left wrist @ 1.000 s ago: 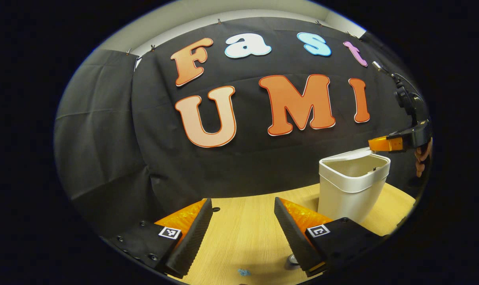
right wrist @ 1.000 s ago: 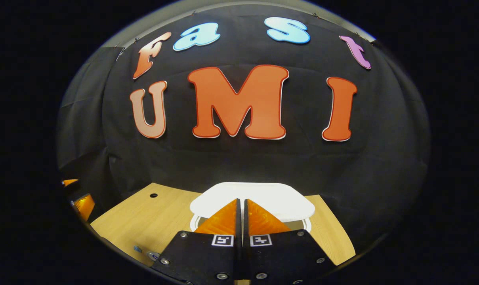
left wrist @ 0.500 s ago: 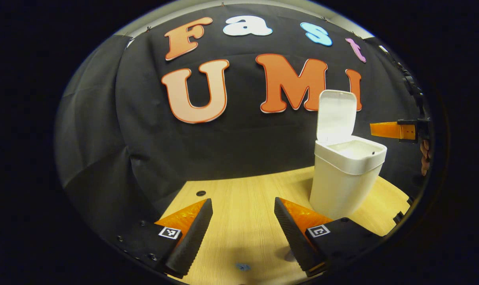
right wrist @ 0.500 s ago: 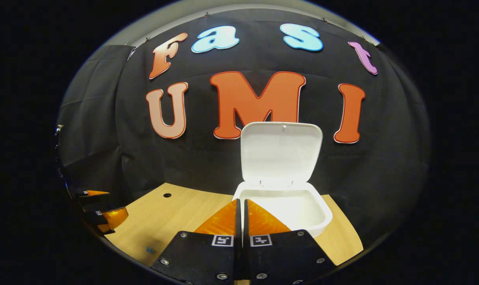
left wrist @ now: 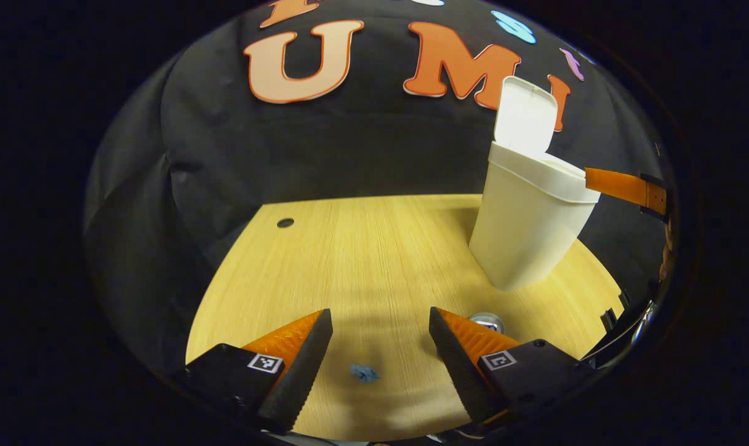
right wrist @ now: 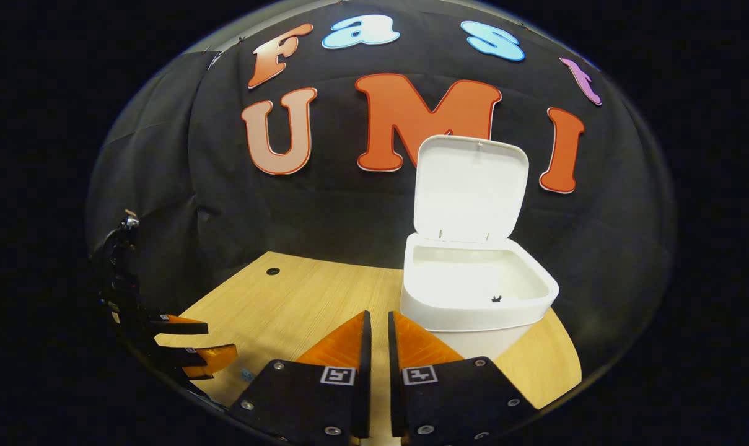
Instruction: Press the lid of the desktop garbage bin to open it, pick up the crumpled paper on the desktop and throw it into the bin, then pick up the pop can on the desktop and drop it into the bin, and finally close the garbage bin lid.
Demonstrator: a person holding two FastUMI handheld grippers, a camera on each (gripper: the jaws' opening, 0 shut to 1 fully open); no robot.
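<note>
Two spread fingers of the left gripper (left wrist: 380, 347) hover over the crumpled paper (left wrist: 364, 372). It looks light and soft, so pinch its middle. The right gripper (right wrist: 375, 347) is nearly clenched, empty, beside the open bin (right wrist: 479, 297)

Bin (right wrist: 473, 310) mouth unobstructed from above; lid (right wrist: 470, 189) stands upright at its rear edge. Bare desktop (left wrist: 362, 260) lies open between the left gripper (left wrist: 380, 344) and the bin. A can (left wrist: 487, 321) stands just beside the gripper's right finger.

left gripper (left wrist: 380, 347) jaws spread wide, hovering low over the table's near edge | right gripper (right wrist: 375, 347) fingers nearly together, nothing held
</note>
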